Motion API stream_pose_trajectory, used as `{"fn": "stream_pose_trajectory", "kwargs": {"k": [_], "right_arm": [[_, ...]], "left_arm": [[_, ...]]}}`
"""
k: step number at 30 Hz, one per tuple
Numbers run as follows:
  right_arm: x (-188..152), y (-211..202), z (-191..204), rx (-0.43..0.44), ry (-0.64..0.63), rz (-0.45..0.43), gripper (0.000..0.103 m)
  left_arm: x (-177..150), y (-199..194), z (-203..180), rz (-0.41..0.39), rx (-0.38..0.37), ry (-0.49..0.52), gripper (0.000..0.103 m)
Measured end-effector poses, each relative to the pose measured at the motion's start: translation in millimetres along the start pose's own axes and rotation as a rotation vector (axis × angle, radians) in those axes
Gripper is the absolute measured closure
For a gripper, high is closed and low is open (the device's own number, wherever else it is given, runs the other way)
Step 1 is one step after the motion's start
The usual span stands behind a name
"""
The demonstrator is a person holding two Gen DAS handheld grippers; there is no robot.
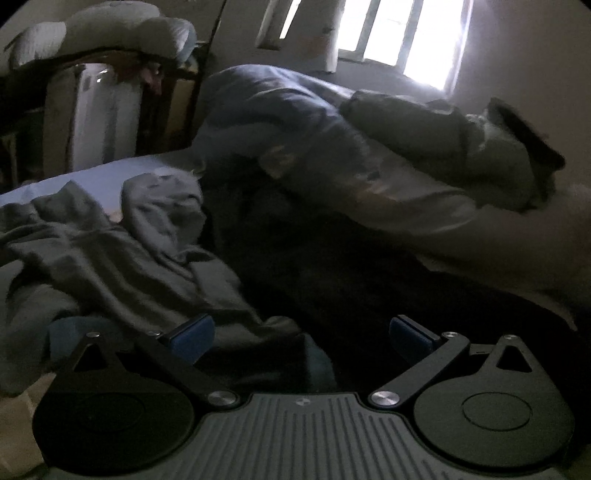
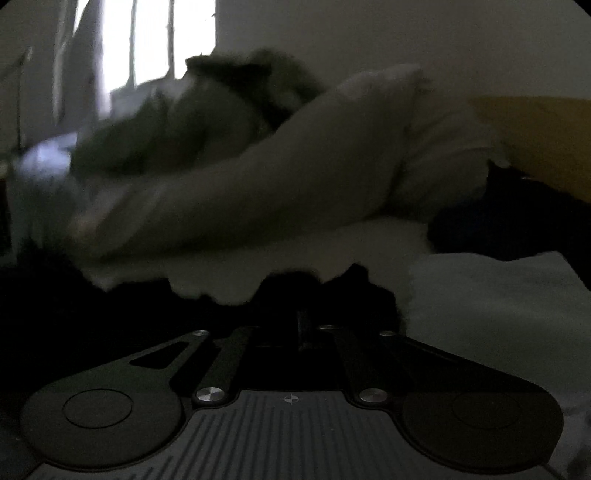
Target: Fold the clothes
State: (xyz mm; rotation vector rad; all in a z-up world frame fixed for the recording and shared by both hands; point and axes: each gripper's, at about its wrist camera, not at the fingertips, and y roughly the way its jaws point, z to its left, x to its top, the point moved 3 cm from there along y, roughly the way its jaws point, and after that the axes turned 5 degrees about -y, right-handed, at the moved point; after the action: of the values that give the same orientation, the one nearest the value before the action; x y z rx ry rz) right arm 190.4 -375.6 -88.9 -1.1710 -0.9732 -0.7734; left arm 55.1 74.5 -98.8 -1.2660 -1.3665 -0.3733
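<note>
Left tongs (image 1: 301, 334) stand wide apart, blue pads (image 1: 194, 332) clear of each other, hovering low over a bed (image 1: 85, 177) with nothing pinched between them. Just ahead of the left pad lies a crumpled grey garment (image 1: 122, 254), bunched in folds across the pale blue sheet. To its right a very dark cloth (image 1: 332, 273) spreads under the tongs and away toward the middle of the bed; beyond it rises a heap of clothes (image 1: 332, 147), blue-grey and pale pieces piled together, with a black item at its far right end. A barred window (image 1: 406, 33) glows behind the heap, and pillows (image 1: 103, 33) sit stacked on furniture at the upper left.

Right tongs (image 2: 301, 328) are drawn fully together, their tips meeting in deep shadow against a dark cloth (image 2: 314, 291); whether any fabric is caught between them cannot be told in the gloom. Ahead lies a pale bundle of clothes (image 2: 258, 184), blurred, with a black garment (image 2: 498, 221) to its right.
</note>
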Motion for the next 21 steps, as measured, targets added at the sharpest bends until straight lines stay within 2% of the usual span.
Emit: {"fn": "stream_pose_trajectory", "kwargs": {"k": [3, 8, 12, 15, 17, 18, 20, 21], "right_arm": [[4, -36, -24, -0.017, 0.109, -0.041, 0.099], [-1, -85, -84, -0.126, 0.283, -0.084, 0.099], [-29, -90, -111, -0.206, 0.372, -0.003, 0.099], [-51, -95, -112, -0.245, 0.425, 0.06, 0.098], [-62, -97, -106, -0.28, 0.411, 0.11, 0.097], [-65, -101, -102, -0.308, 0.382, 0.127, 0.094], [-69, -107, -93, -0.369, 0.32, 0.152, 0.069], [-68, -111, -85, -0.404, 0.284, 0.152, 0.064]], "left_arm": [[3, 1, 5, -0.007, -0.023, -0.044, 0.0], [3, -1, 13, 0.014, -0.062, -0.122, 0.0], [5, -4, 17, 0.023, -0.075, -0.15, 0.0], [8, -6, 20, 0.006, -0.078, -0.167, 0.0], [10, -7, 22, 0.0, -0.08, -0.175, 0.0], [11, -7, 23, 0.0, -0.082, -0.178, 0.0], [14, -7, 25, 0.001, -0.086, -0.183, 0.0], [15, -6, 26, 0.008, -0.082, -0.188, 0.0]]}}
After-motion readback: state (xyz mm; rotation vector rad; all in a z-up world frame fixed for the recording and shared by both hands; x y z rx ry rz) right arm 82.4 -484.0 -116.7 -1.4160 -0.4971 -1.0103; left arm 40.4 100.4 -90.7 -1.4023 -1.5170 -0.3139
